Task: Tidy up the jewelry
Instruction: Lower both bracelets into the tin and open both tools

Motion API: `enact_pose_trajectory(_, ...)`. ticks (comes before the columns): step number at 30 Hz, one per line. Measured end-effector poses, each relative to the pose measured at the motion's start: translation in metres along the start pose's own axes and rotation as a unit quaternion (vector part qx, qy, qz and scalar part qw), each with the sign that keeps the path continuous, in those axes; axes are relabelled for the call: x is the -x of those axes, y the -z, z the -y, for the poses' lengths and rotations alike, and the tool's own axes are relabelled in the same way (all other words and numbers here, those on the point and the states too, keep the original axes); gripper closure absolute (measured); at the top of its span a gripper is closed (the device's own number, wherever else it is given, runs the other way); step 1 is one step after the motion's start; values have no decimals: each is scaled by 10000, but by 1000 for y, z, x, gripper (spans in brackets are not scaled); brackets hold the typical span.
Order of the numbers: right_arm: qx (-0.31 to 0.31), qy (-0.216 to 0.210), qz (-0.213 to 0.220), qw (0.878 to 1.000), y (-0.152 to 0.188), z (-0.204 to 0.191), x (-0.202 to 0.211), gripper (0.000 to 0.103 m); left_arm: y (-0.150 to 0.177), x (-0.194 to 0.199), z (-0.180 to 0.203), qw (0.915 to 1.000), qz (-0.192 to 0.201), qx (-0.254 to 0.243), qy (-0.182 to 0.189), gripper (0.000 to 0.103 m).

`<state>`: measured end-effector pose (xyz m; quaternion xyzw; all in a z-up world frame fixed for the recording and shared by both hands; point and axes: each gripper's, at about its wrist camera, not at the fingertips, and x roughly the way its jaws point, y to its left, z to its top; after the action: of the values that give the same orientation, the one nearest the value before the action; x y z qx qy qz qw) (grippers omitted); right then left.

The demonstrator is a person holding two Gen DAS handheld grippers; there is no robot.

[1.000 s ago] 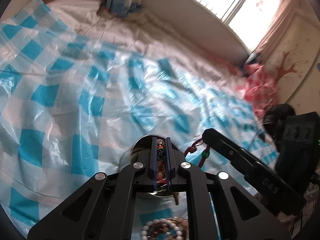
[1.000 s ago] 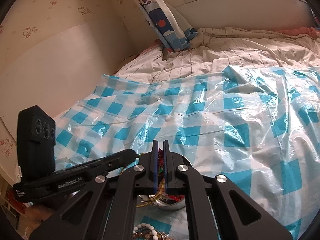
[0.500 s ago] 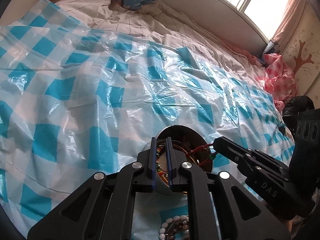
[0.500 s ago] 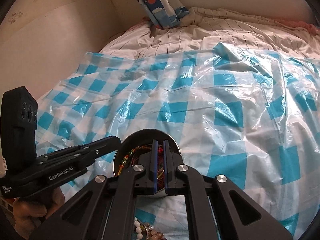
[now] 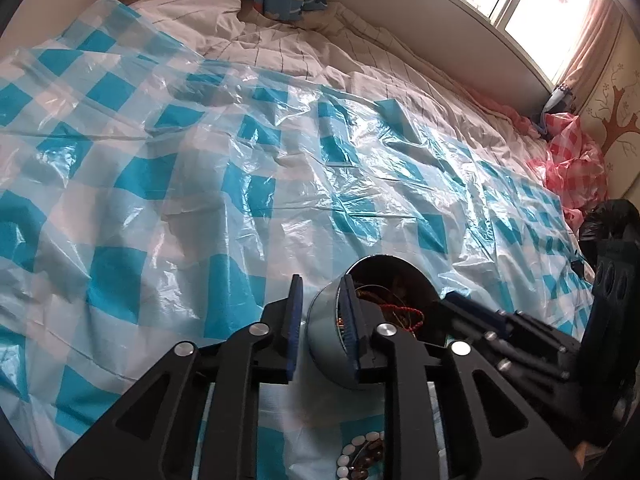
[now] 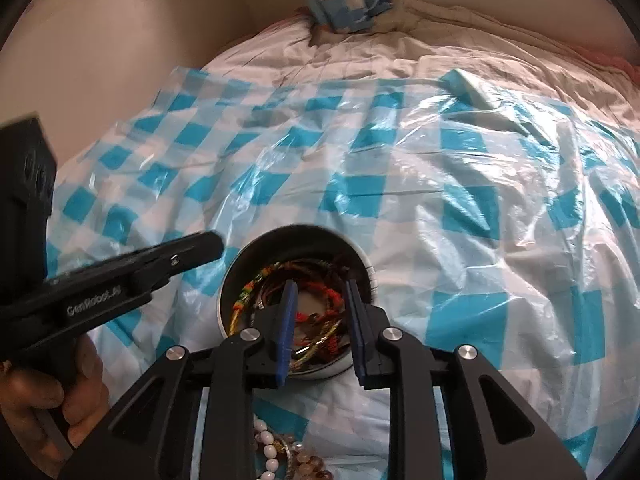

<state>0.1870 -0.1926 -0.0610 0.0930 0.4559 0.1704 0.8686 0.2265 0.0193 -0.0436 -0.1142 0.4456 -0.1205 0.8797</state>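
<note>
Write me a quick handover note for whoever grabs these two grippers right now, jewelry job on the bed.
Left gripper: open, empty, straddling the near rim of the metal bowl.
Right gripper: open, empty, over the bowl's contents.
Bowl sits on the blue checked plastic sheet and holds a tangle of cord bracelets.
Done: those bracelets are in the bowl.
Left: beaded bracelets lie on the sheet just in front of the bowl, under the grippers. They likely go in next.
</note>
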Motion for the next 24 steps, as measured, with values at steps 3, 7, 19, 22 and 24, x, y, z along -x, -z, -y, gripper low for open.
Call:
enact_pose_trajectory(3,-125,-125,2,9998,-2,7,4,71,1,1,-4,10000,3,44,-42,81)
enact_pose_trajectory(7,210,-659,-375,9969,1,-8,0,48,0,1,-6,9999,5,106,-70,76)
enact_pose_trajectory(19,1131,485,-228,9921,12,-36,-11,46,-1,1,-6,9999,2,86,-80,69)
enact_pose_trajectory(22,995,517,-107,9936,9,-29,-4,46,-1,1,-5,9999,5,76,-86,68)
enact_pose_trajectory(24,795,525,-9,9955,5,-20,2,46,-1,3,-5,9999,11,55,-90,66)
